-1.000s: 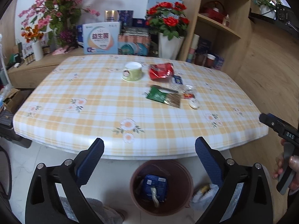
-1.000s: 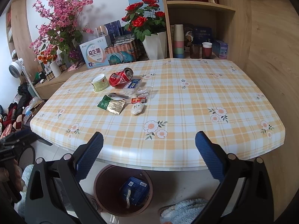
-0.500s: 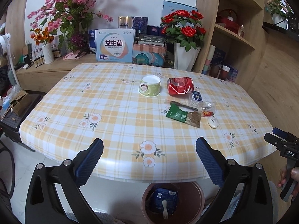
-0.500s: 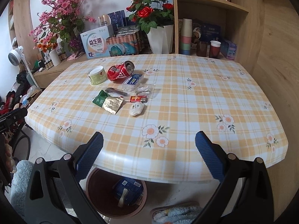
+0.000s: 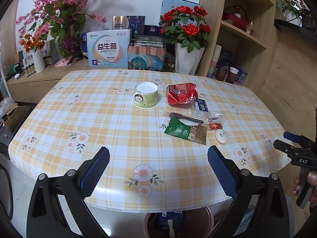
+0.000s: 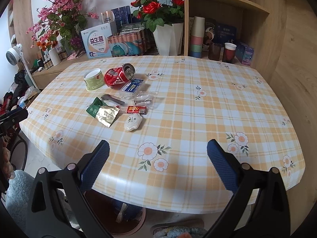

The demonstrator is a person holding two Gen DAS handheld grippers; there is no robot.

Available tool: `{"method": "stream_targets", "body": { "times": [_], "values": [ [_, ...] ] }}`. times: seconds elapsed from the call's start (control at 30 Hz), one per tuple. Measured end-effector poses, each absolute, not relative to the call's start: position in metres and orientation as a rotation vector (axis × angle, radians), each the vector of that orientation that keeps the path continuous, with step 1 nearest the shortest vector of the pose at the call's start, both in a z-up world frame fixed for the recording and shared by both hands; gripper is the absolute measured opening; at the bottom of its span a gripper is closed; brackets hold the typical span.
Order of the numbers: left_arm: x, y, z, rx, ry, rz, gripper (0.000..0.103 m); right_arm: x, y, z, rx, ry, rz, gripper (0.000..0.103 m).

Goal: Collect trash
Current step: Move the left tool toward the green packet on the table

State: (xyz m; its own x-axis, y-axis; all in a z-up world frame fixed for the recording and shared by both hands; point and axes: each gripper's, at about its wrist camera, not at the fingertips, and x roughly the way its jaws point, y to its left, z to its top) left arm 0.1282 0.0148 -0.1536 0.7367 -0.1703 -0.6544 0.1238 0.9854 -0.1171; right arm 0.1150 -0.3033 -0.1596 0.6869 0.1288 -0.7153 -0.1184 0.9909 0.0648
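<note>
Wood shelving and flower pots back a bench (image 5: 111, 119) under a yellow plaid cloth. Brown waste bin (image 5: 206, 221) on the floor below the near edge, a blue carton inside, partly hidden. Left gripper (image 5: 158, 170) and right gripper (image 6: 158, 168) both hover at the near edge, jaws spread wide, nothing between them. Trash clustered mid-bench: green paper tub (image 5: 146, 97) beside a crushed red can (image 5: 182, 96); green-and-gold wrapper (image 5: 185, 131); clear packet, possibly cutlery (image 6: 145, 99); small red pack (image 6: 136, 109); white shell-shaped piece (image 6: 133, 122) nearest.
</note>
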Motion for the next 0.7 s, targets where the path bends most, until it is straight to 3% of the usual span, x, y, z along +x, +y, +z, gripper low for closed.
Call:
{"method": "stream_targets", "body": {
  "times": [0.7],
  "values": [
    [0.216, -0.028, -0.214, -0.109, 0.886, -0.257, 0.097, 0.204, -0.300, -0.202, 0.034, 0.840, 0.197, 0.097]
  ]
}}
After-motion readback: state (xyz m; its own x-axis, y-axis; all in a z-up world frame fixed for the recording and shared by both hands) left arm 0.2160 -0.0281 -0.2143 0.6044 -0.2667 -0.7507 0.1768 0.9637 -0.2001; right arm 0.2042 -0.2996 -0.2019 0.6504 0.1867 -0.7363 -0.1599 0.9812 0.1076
